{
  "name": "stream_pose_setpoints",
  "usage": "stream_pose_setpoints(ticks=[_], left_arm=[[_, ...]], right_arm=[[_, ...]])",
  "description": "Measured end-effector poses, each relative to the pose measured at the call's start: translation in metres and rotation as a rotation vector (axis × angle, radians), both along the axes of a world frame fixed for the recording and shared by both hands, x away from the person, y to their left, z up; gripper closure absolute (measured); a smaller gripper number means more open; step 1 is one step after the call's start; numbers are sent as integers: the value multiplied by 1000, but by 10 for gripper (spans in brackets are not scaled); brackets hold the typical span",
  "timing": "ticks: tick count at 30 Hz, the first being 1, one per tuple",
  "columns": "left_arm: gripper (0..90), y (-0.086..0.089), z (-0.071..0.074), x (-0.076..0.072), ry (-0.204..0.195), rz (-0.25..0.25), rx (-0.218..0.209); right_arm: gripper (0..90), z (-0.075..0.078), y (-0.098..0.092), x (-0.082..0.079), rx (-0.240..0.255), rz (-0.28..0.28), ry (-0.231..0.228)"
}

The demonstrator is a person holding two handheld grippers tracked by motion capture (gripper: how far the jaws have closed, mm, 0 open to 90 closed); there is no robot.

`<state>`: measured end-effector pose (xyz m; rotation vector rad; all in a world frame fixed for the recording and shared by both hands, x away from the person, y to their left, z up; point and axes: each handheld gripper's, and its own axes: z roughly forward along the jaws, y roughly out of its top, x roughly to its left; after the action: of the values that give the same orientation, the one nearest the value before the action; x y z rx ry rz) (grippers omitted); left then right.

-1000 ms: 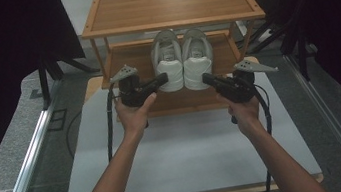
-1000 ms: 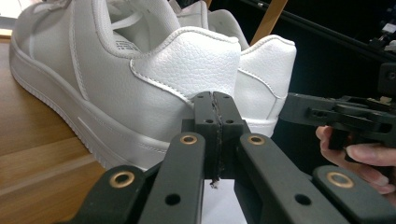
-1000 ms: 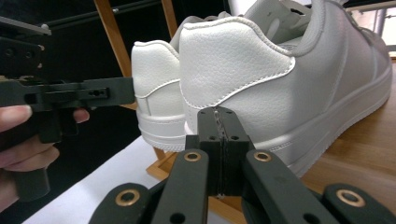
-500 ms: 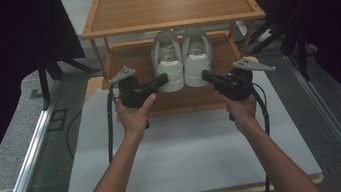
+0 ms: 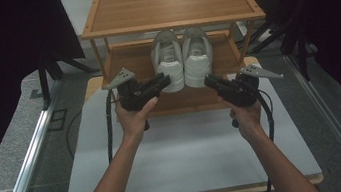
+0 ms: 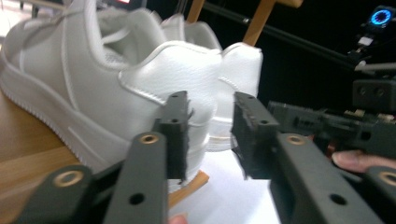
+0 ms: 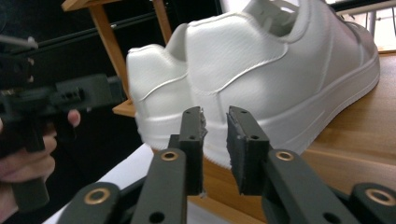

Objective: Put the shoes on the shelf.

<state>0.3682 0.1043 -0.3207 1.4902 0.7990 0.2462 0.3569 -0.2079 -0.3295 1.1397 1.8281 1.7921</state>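
Note:
Two white sneakers stand side by side, heels toward me, on the lower shelf (image 5: 128,64) of a wooden rack: the left shoe (image 5: 167,61) (image 6: 93,93) (image 7: 154,88) and the right shoe (image 5: 196,56) (image 6: 238,74) (image 7: 280,74). My left gripper (image 5: 165,80) (image 6: 211,105) points at the left shoe's heel. Its jaws have just been opening, and they stand apart with nothing between them. My right gripper (image 5: 208,81) (image 7: 215,119) points at the right shoe's heel. Its jaws have also just been opening, to a narrow gap that holds nothing.
The rack's top shelf (image 5: 170,6) overhangs the shoes, with wooden posts (image 5: 97,53) at its corners. A white table board (image 5: 187,159) lies under my forearms. Black curtains hang on both sides, and a metal rail (image 5: 22,172) runs along the floor at left.
Both hands stay at about the same place in front of the rack. The shoes have not moved.

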Motion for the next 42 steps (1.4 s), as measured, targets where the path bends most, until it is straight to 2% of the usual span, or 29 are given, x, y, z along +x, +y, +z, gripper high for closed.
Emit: stream_pose_setpoints(ticks=[1, 5, 7, 8, 9, 10, 11, 12, 14, 15, 16, 18, 20, 21, 25, 27, 28, 29, 30, 33, 35, 36, 42], left_arm=[[607, 1, 1, -4, -17, 2, 1], [516, 5, 2, -17, -42, -1, 21], [504, 8, 0, -24, -54, 6, 26], [486, 11, -2, -29, -64, 12, 27], [486, 14, -4, -33, -70, 16, 31], [476, 19, -11, -41, -70, 25, 40], [473, 19, -11, -41, -70, 25, 40], [470, 22, -14, -44, -69, 27, 47], [467, 30, -25, -53, -45, 32, 39], [466, 30, -25, -53, -45, 32, 39], [463, 38, -33, -59, -35, 37, 42], [460, 45, -40, -65, -28, 49, 47], [457, 48, -43, -67, -23, 53, 45], [452, 52, -48, -71, -14, 57, 46], [446, 63, -65, -79, 16, 71, 67], [442, 69, -78, -82, 48, 76, 73], [439, 69, -78, -82, 48, 76, 73], [437, 73, -88, -84, 73, 83, 75], [435, 73, -88, -84, 73, 83, 75], [429, 80, -100, -87, 99, 96, 68], [428, 86, -111, -87, 145, 109, 67], [425, 86, -111, -87, 145, 109, 67], [427, 91, -119, -90, 158, 123, 71]], right_arm=[[728, -1, 0, -3, -6, 4, -8], [658, -7, -4, -16, -19, 14, -49], [643, -9, -5, -19, -27, 18, -55], [622, -13, -8, -25, -50, 14, -70], [622, -13, -8, -25, -50, 14, -70], [601, -18, -11, -31, -65, 5, -86], [601, -18, -11, -31, -65, 5, -86], [587, -24, -14, -38, -58, 1, -93], [577, -29, -18, -43, -50, -9, -99], [577, -29, -18, -43, -50, -9, -99], [564, -36, -24, -50, -41, -13, -100], [554, -41, -27, -55, -44, -24, -102], [548, -45, -30, -58, -47, -26, -102], [541, -52, -35, -63, -54, -31, -93], [529, -64, -42, -69, -60, -31, -88], [522, -77, -50, -74, -79, -49, -83], [522, -77, -50, -74, -79, -49, -83], [519, -87, -57, -75, -76, -61, -68], [520, -91, -60, -76, -60, -71, -59], [516, -97, -65, -74, -63, -76, -31], [515, -102, -71, -77, -60, -90, -23], [515, -105, -73, -77, -44, -90, -13], [511, -113, -77, -80, -53, -101, 9]])
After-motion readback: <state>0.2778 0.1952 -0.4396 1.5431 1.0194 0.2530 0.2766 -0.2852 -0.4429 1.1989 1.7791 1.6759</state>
